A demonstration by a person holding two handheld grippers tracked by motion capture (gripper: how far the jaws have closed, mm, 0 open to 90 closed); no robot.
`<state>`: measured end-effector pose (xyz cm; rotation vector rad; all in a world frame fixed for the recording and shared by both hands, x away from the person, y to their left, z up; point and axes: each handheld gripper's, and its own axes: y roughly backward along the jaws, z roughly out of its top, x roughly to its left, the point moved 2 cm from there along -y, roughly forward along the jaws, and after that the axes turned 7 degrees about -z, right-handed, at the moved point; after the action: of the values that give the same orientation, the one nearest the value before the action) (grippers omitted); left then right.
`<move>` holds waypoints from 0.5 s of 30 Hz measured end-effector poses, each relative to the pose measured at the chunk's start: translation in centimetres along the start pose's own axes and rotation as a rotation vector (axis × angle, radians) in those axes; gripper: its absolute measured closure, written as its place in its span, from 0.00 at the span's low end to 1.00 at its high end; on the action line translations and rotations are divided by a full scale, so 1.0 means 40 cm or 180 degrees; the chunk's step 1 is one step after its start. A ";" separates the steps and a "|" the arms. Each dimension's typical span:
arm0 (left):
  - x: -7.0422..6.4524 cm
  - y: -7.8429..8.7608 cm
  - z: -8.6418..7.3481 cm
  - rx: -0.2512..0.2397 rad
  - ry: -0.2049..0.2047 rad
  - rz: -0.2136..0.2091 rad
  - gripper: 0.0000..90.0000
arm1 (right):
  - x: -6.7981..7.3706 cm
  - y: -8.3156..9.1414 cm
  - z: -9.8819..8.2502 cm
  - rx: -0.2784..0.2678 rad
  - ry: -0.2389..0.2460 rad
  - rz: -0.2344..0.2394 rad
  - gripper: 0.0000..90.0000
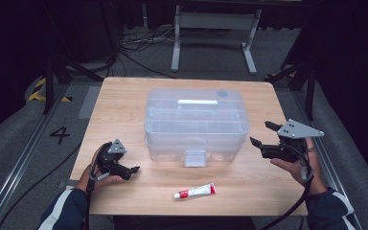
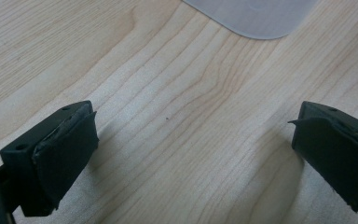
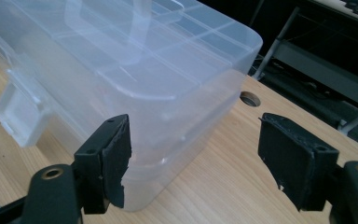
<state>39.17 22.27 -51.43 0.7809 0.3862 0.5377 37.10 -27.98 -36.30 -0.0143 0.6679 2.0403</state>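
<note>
A clear plastic storage box (image 1: 196,122) with a closed lid and a front latch (image 1: 195,157) stands in the middle of the wooden table (image 1: 124,96). A small red and white tube (image 1: 194,191) lies in front of the box near the table's front edge. My left gripper (image 1: 133,171) rests low at the front left, open over bare wood (image 2: 186,126), with one box corner (image 2: 256,16) ahead. My right gripper (image 1: 261,134) is held open beside the box's right end (image 3: 135,84), nothing between its jaws.
A round hole (image 3: 250,98) sits in the tabletop past the box's corner. Beyond the table stand a grey metal frame (image 1: 215,28) and cables (image 1: 139,45) on the floor. A floor marking "4" (image 1: 60,134) lies to the left.
</note>
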 end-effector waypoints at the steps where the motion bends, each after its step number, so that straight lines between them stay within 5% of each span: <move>1: 0.000 0.000 0.000 0.0000 0.0000 0.0001 0.01 | 0.002 -0.002 0.005 -0.0004 0.0008 0.0007 0.29; 15: 0.000 0.000 0.000 -0.0001 0.0001 0.0003 0.01 | 0.011 -0.045 0.089 -0.0092 0.0044 0.0129 0.30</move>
<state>39.16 22.27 -51.43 0.7809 0.3862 0.5388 39.19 -25.27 -34.19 -0.0320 0.6521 2.0904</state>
